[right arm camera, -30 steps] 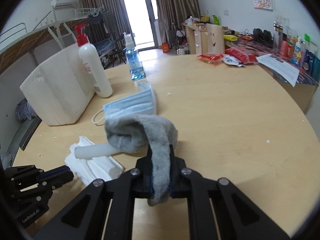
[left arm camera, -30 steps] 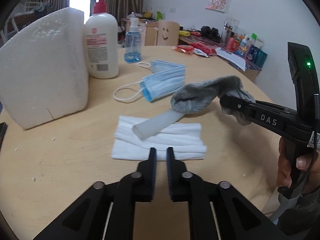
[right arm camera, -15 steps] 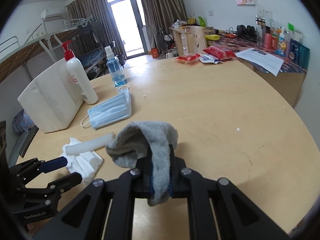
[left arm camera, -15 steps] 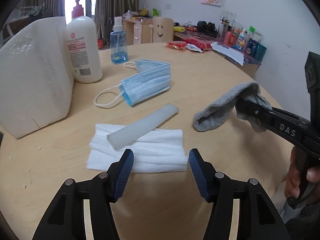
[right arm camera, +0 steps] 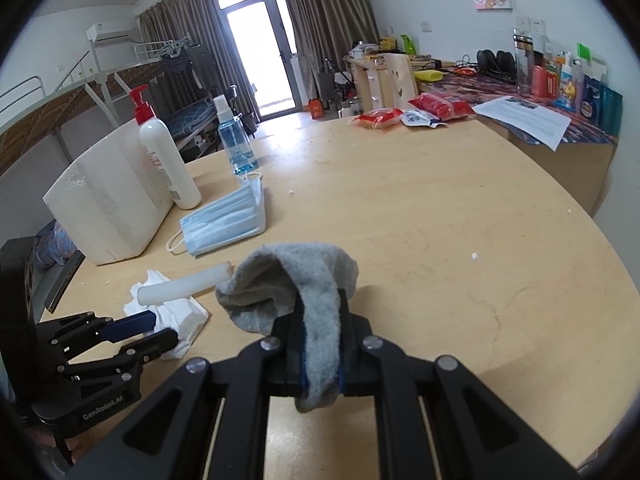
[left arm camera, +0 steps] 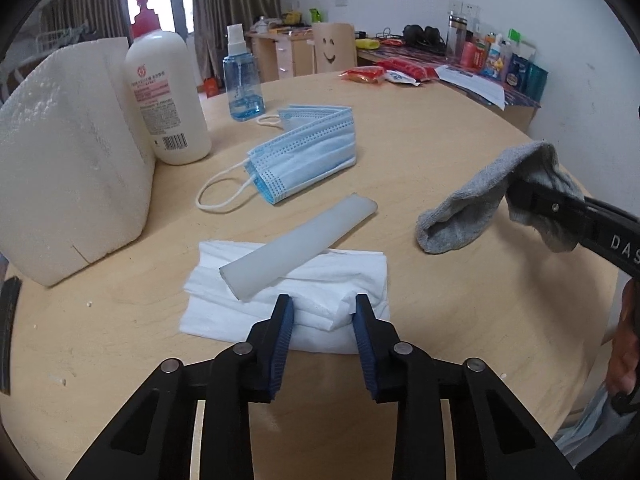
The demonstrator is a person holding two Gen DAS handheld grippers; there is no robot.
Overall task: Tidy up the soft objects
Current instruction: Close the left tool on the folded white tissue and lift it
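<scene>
My right gripper [right arm camera: 319, 338] is shut on a grey sock [right arm camera: 288, 280] and holds it above the round wooden table [right arm camera: 440, 220]; the sock also shows at the right of the left wrist view [left arm camera: 476, 204]. My left gripper [left arm camera: 323, 312] is open, its fingertips [left arm camera: 285, 312] at the near edge of a folded white tissue stack [left arm camera: 348, 276]. A translucent white stick [left arm camera: 300, 244] lies across the tissues. A blue face mask [left arm camera: 304, 156] lies beyond them.
A white foam block [left arm camera: 68, 152], a lotion bottle [left arm camera: 164, 96] and a blue spray bottle [left arm camera: 242, 80] stand at the left. Red snack packets [right arm camera: 404, 114] and papers [right arm camera: 524, 118] lie at the table's far side.
My left gripper opened, then moved forward to the tissue stack and narrowed. My right gripper carried the sock rightward, off the white stick.
</scene>
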